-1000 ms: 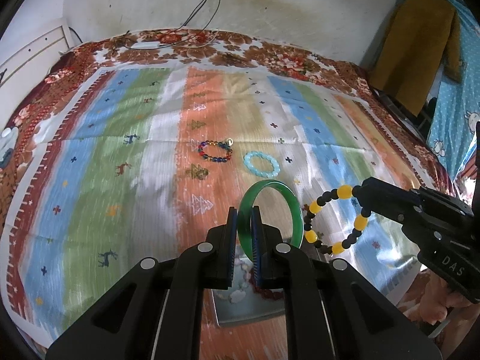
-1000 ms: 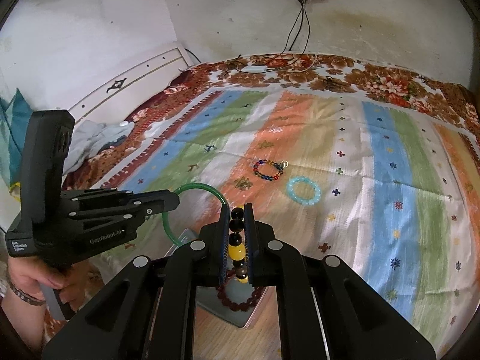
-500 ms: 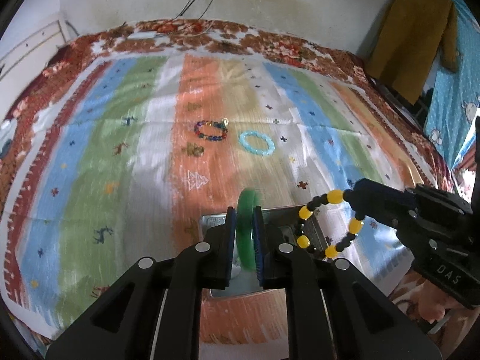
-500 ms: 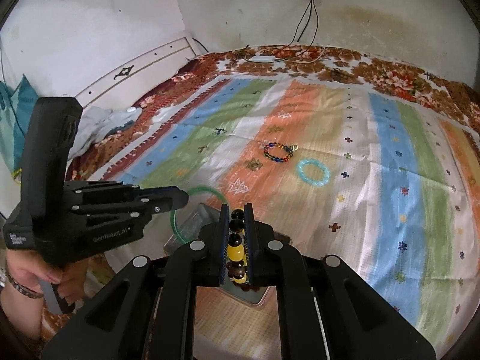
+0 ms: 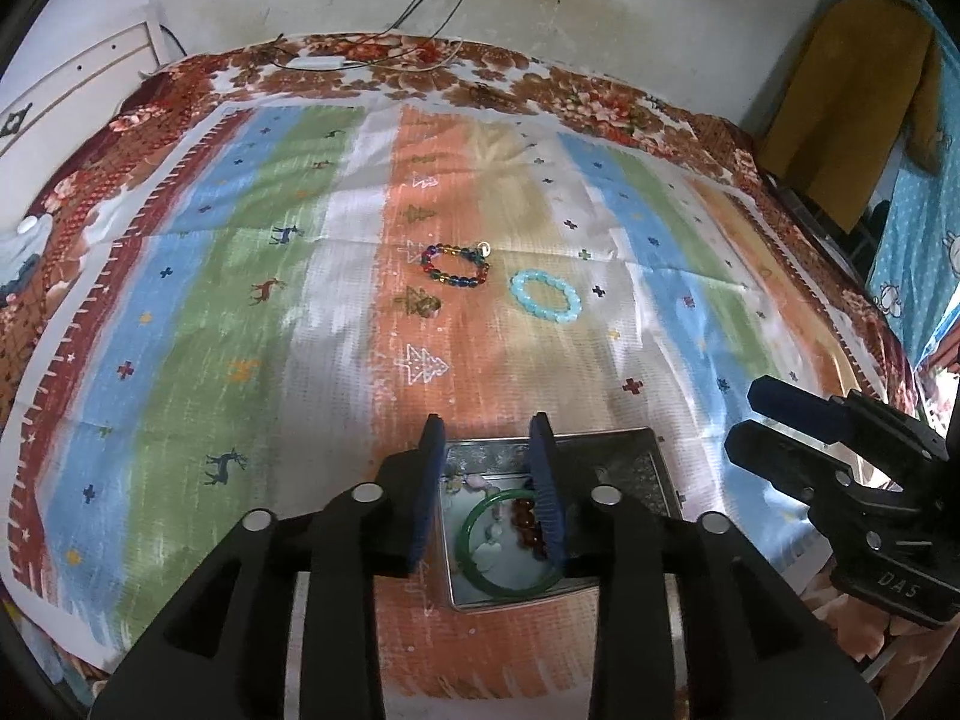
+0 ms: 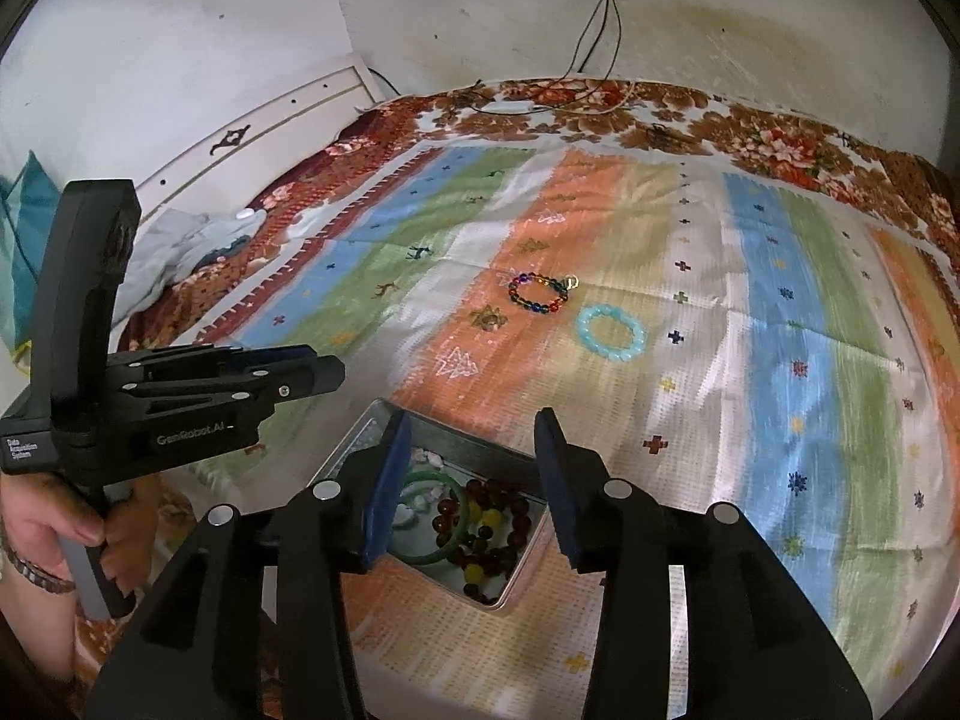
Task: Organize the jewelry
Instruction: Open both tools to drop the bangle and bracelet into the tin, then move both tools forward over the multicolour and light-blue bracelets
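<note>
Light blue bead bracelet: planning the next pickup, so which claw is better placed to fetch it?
Probably the right claw. The light blue bead bracelet lies on the right of the rainbow bead bracelet, nearer that side. Both claws are opening empty over the tin; the left claw suits the rainbow one.

Left tool (image 5: 489,447) opening over tin (image 5: 600,441); green bangle (image 5: 510,540) inside.

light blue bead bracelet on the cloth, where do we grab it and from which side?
Probably from above. The light blue bead bracelet lies flat on the striped cloth as an open ring, clear of the multicolour bracelet beside it. Pinch one stretch of the bead band, one finger inside the ring and one outside. The near arc, facing the tin, looks easiest to reach.
</note>
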Motion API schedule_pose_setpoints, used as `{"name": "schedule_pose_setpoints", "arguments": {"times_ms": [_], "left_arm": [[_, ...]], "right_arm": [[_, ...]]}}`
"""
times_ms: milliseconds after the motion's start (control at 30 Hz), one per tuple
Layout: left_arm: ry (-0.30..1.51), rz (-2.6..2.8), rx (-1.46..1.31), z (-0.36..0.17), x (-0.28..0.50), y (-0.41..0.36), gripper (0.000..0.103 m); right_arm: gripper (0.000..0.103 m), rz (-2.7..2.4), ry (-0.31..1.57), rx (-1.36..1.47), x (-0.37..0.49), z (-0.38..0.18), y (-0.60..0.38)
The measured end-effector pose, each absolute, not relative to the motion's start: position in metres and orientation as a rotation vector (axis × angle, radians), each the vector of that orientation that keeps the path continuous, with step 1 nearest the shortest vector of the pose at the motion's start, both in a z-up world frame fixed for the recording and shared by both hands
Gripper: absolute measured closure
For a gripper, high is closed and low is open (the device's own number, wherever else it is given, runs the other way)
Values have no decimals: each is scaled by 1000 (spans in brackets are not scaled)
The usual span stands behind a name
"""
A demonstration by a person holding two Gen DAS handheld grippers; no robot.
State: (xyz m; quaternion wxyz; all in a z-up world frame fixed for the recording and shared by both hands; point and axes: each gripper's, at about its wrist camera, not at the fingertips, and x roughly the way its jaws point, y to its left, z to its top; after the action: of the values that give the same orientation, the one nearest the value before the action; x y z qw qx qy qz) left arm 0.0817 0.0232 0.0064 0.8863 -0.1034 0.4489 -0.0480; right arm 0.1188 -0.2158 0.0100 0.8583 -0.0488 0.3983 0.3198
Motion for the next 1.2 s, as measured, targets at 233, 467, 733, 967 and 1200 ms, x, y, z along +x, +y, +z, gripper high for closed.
{"name": "schedule_pose_setpoints", "arguments": {"times_ms": [233, 467, 733, 967, 1200], "left_arm": [[947, -55, -198, 1, 95, 33, 49], [930, -19, -186, 2, 113, 42, 31], [945, -11, -157, -4, 140, 45, 25], [967, 13, -178, -13, 169, 53, 24], [989, 33, -182, -21, 193, 55, 24]], "right_arm": [[50, 615, 866, -88, 134, 0, -224], [38, 572, 885, -74, 154, -10, -230], [36, 529, 900, -59, 183, -17, -232], [36, 508, 915, -69, 206, -27, -226], [36, 496, 945, -61, 229, -39, -223]]}}
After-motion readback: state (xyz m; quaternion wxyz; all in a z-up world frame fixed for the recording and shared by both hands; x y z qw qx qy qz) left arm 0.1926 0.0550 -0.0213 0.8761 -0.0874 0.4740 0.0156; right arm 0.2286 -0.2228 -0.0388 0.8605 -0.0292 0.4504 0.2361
